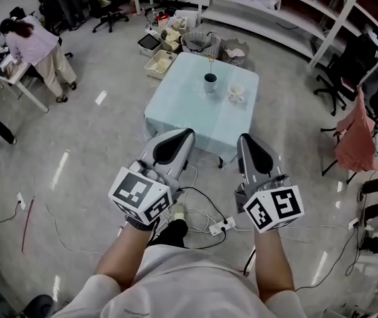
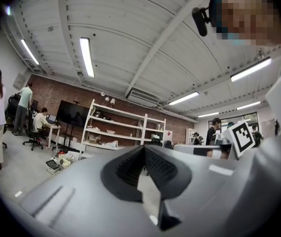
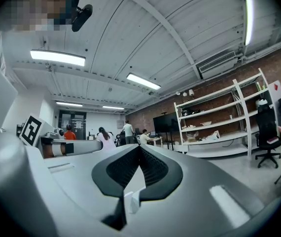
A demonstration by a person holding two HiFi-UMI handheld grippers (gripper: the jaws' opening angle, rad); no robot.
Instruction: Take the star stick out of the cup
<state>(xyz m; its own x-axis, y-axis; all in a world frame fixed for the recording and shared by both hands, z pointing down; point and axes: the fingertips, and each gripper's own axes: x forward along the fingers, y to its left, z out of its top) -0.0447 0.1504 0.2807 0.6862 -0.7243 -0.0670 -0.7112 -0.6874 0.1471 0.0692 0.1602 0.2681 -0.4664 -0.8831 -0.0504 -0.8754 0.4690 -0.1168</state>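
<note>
The jaws of your left gripper (image 2: 143, 149) are clenched tip to tip on nothing, and the same goes for your right gripper (image 3: 139, 148). Both gripper views look out at the ceiling and the far walls.

In the head view both grippers are level with each other, apart, and their tips overlap the near edge of the counter (image 1: 189, 118). The counter wears a pale blue cloth that hangs down over its sides.

The star stick (image 1: 210, 65) stands upright in the dark cup (image 1: 210, 81) near the counter's far edge, well apart from both grippers. A white mug (image 1: 235, 93) sits just right of the cup and a little nearer you, not touching it. The rest of the cloth, from those two down to the near edge, is bare.

Bins (image 1: 159, 61) and a wire basket (image 1: 199, 43) crowd the floor along the counter's far and left far sides. Bare floor flanks the counter to left and right. Cables and a power strip (image 1: 221, 226) lie on the floor by your feet.
</note>
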